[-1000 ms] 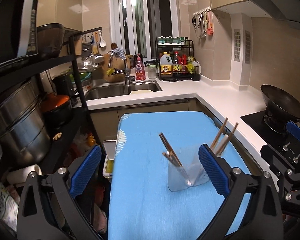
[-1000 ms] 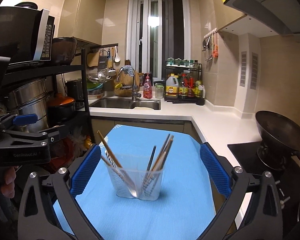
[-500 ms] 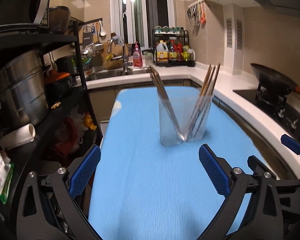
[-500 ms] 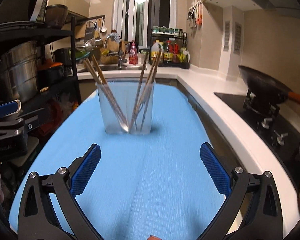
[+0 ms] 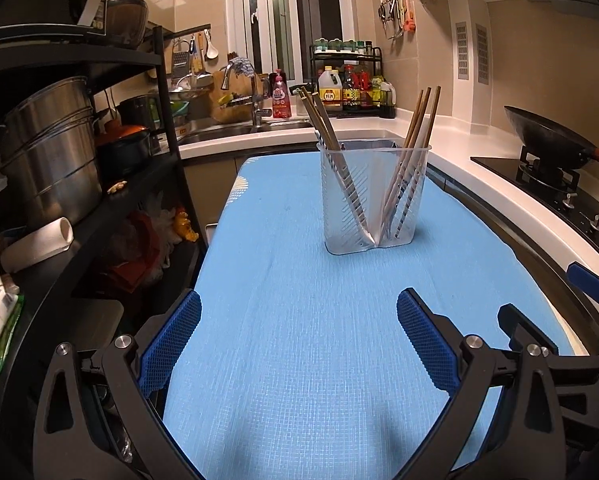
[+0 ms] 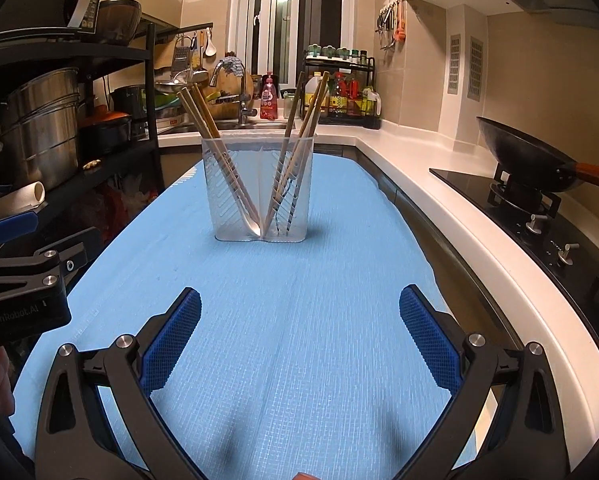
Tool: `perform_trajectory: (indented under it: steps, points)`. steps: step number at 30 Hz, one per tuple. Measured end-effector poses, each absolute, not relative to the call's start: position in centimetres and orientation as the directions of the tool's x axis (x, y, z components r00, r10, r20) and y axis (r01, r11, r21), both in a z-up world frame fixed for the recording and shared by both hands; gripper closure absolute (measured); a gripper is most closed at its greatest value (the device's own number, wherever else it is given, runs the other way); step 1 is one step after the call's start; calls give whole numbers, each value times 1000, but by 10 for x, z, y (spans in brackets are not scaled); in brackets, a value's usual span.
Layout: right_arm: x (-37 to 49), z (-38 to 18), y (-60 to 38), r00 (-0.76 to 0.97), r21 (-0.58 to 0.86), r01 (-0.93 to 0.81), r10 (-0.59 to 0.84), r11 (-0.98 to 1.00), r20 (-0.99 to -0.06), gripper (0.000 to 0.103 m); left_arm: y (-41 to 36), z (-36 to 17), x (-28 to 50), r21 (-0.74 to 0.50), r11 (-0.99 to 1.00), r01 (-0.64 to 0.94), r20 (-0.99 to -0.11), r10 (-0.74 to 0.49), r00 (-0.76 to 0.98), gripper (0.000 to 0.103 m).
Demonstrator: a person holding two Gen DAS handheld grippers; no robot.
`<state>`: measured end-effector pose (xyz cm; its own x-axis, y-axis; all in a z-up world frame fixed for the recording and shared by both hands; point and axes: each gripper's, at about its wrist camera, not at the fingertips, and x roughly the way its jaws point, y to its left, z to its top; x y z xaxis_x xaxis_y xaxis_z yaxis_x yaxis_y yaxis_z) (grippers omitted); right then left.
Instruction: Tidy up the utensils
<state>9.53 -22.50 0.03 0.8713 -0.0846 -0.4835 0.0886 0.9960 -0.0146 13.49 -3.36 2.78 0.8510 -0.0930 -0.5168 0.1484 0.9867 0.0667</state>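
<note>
Both the left gripper (image 5: 298,336) and right gripper (image 6: 299,334) stand wide apart, gripping nothing, over the woven blue mat (image 6: 299,300), where a clear ribbed plastic holder (image 6: 259,188) stands upright with wooden chopsticks (image 6: 207,128) splayed in its two compartments.

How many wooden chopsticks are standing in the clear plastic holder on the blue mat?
6: three wooden chopsticks lean left in the left compartment of the clear plastic holder, and three lean right in its right compartment. They overlap, so one may be hidden.

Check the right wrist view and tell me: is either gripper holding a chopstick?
No, the right gripper is open and empty, and the chopsticks all stand in the clear holder.
</note>
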Motion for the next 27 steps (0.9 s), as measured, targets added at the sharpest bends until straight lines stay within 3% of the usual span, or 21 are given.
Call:
perform_trajectory:
  steps: [27]
  points:
    - [95, 6, -230, 876, -12, 94, -88, 996, -475, 5, -39, 32, 130, 63, 987, 147, -513, -95, 853, 8]
